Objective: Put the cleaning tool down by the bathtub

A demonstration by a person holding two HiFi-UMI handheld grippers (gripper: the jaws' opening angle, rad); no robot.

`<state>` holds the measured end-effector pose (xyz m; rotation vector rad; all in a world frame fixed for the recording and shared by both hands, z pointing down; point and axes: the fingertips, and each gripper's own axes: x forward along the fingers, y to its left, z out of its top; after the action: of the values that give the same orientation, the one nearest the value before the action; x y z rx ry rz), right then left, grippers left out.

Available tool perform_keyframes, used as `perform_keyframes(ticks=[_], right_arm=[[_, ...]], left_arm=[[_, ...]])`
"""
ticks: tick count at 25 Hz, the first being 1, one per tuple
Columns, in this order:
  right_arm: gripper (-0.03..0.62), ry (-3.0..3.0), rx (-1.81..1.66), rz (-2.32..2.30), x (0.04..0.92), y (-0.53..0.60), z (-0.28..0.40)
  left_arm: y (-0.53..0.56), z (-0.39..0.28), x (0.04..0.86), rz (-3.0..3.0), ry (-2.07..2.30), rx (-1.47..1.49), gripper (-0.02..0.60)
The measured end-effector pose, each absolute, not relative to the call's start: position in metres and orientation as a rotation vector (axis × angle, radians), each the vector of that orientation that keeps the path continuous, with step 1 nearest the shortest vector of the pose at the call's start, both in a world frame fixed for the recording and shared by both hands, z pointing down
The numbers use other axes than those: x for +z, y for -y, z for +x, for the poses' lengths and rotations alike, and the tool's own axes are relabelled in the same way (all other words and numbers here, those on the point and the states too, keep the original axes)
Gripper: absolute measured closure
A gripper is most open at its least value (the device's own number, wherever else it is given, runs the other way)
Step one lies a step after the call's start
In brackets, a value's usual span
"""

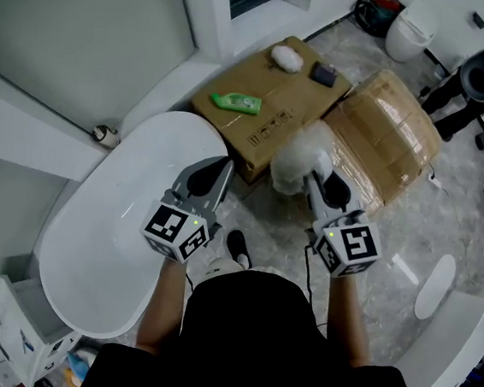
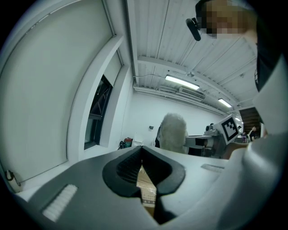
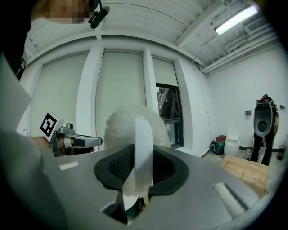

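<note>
— Marble floor all round, white bathtub filling the 9 o'clock side of the head view, cardboard boxes at 12. Where's the cleaning tool?

— With the right gripper. Its jaws are clamped on the white handle. The fluffy head sticks out past the tips toward 12 o'clock, so the long axis runs straight along the jaws, away from the person.

— And the left gripper?

— Jaws pressed together with nothing between them; only cardboard shows through the slit below the tips. In the head view it sits over the tub's near rim, so it's closer to the tub, but it carries nothing.

— So which way does the tool have to go?

— My reading: from the fluffy head, the tub's rim lies at about 9 o'clock. The bare strip of floor between tub and boxes is at about 8. The right gripper would need to swing left and lower toward that strip before letting go.
</note>
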<state>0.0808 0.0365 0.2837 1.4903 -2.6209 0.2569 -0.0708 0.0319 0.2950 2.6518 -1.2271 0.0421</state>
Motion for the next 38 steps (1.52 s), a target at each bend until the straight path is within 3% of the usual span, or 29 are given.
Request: perform_keyframes(ticks=[20, 38], right_arm=[[0.499, 2.573, 0.352, 1.462, 0.324, 0.036, 0.060], [0.499, 2.649, 0.326, 0.972, 0.377, 0.184, 0.027]], left_arm=[[0.020, -0.090, 0.307, 2.637, 1.191, 0.141, 0.583], [0.129, -0.103, 0.317, 2.374, 1.565, 0.071, 0.582]])
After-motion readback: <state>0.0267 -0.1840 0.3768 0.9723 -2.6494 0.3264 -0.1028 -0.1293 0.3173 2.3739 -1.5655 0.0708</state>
